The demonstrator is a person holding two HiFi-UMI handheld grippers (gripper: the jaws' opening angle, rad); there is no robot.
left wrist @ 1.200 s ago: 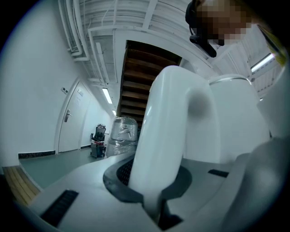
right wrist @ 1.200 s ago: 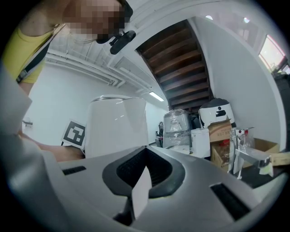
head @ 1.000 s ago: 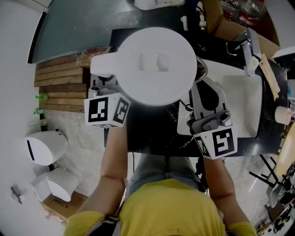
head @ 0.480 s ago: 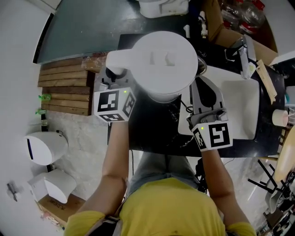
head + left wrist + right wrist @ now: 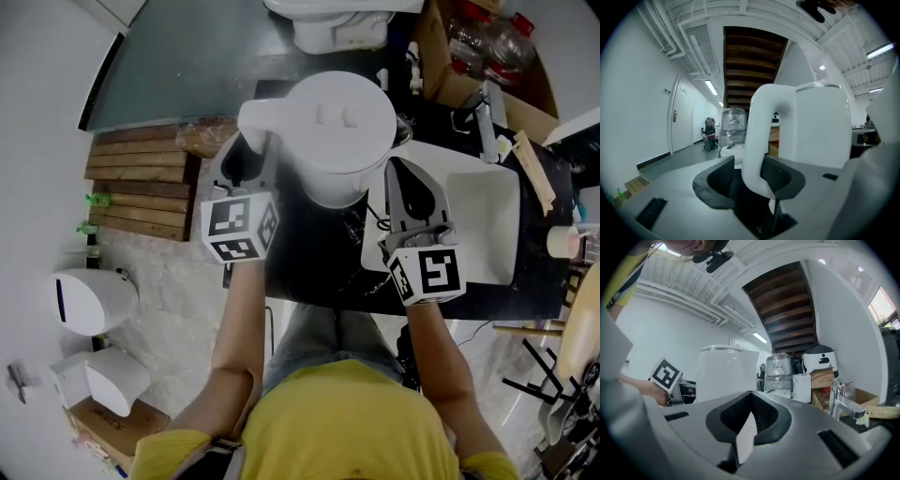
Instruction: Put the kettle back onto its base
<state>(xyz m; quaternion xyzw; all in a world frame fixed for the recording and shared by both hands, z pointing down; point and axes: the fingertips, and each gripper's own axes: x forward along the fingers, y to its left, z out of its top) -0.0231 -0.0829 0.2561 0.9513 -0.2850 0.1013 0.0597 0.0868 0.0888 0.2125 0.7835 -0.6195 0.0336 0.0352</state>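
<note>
Left fingers: the left gripper (image 5: 752, 176) has its jaws wide and opening; the white kettle handle (image 5: 761, 136) stands upright between the ribbed dark pads (image 5: 723, 174), with a gap on the left pad's side
Right fingers: the right gripper (image 5: 750, 408) has its jaws drawn together at the tips, with nothing gripped; it points level, beside the kettle and apart from it
Kettle: the white kettle (image 5: 342, 122) stands upright on the black counter (image 5: 309, 272), handle turned toward the left gripper; its lid (image 5: 333, 112) is shut, so the contents cannot be seen; whether the base is under it cannot be told, since the body hides that spot from above
Marker cubes: one sits on each gripper, nearer the person than the jaws; the left cube (image 5: 239, 227) is also in the right gripper view, to the left of the kettle
Sink: a white basin (image 5: 492, 234) is set into the counter just to the right of the right gripper
Cardboard box: an open box (image 5: 450, 80) stands behind the sink at the far right; clear bottles (image 5: 492, 37) lie in it
Beyond: a second white appliance (image 5: 328, 23) stands behind the kettle
</note>
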